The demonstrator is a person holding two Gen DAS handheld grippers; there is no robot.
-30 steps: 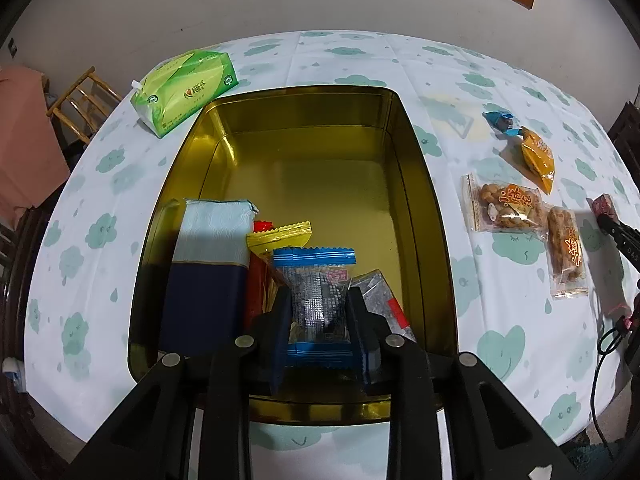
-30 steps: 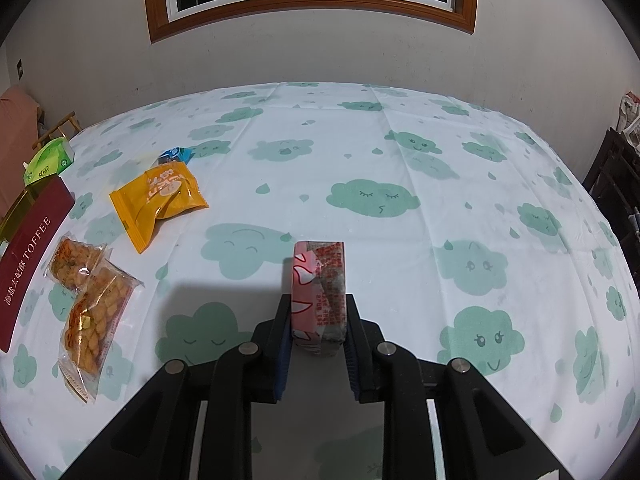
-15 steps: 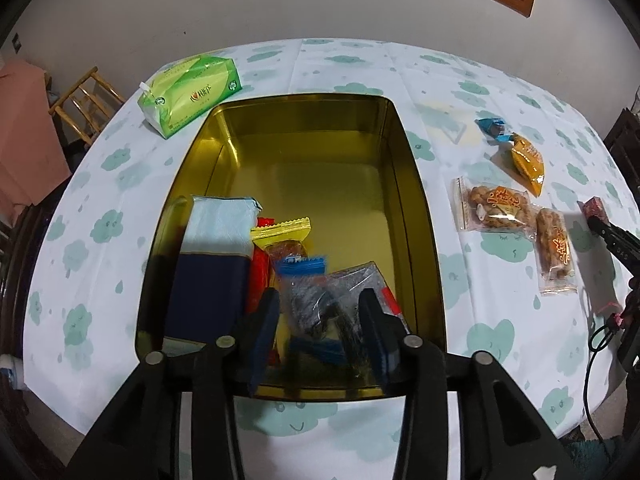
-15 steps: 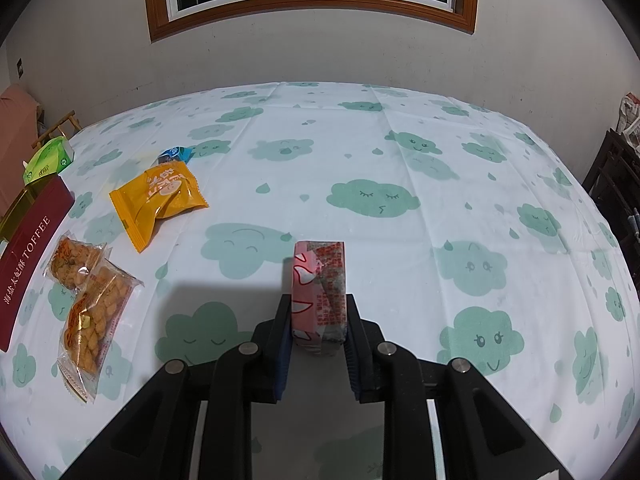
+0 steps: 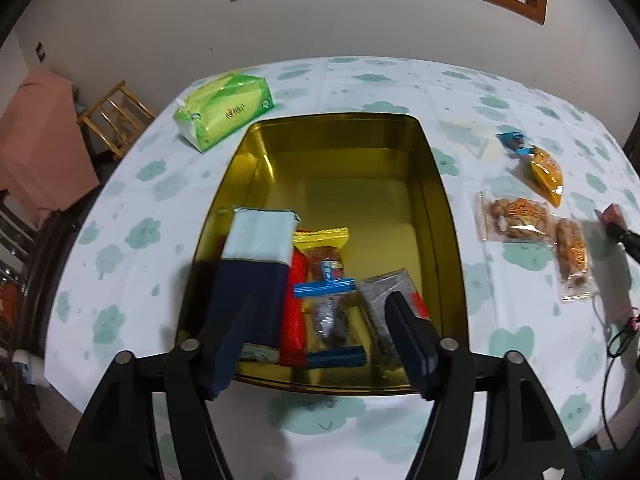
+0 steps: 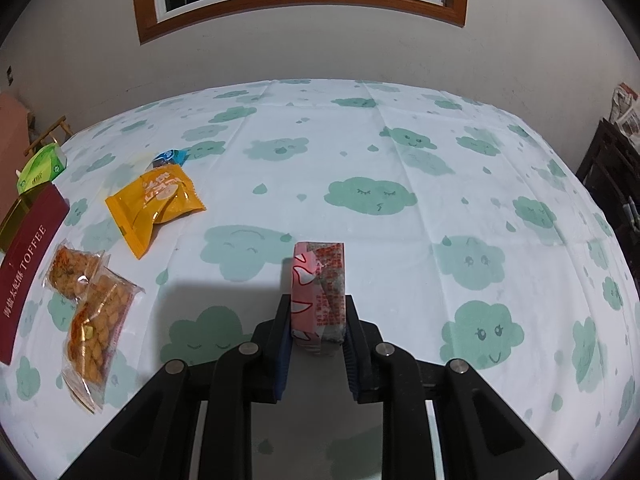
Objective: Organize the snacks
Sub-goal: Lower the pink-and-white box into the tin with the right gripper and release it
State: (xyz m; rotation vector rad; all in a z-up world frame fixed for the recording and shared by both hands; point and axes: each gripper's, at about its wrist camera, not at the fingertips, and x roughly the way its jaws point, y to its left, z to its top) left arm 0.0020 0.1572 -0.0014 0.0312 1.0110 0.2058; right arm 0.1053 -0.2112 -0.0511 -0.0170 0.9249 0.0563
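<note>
two grippers in view. we see the left gripper (image 5: 320,340) over the near end of the gold tin (image 5: 432,184); its jaws have just been opening and now stand wide, pads pressing nothing. between them a blue-edged clear packet (image 5: 330,316) lies in the tin, beside a navy box (image 5: 256,276), a red pack (image 5: 294,312) and a grey pouch (image 5: 384,300); the fingers hide parts of the box and pouch. a yellow-topped packet (image 5: 324,248) is half covered. the right gripper (image 6: 318,336) is clamped on a pink bar (image 6: 320,292) above the cloud cloth (image 6: 400,152); we cannot read its print. on the cloth lie an orange bag (image 6: 156,204) and two twist packs (image 6: 86,308). the tin's red wall (image 6: 24,272) is cut off at the frame edge.
</note>
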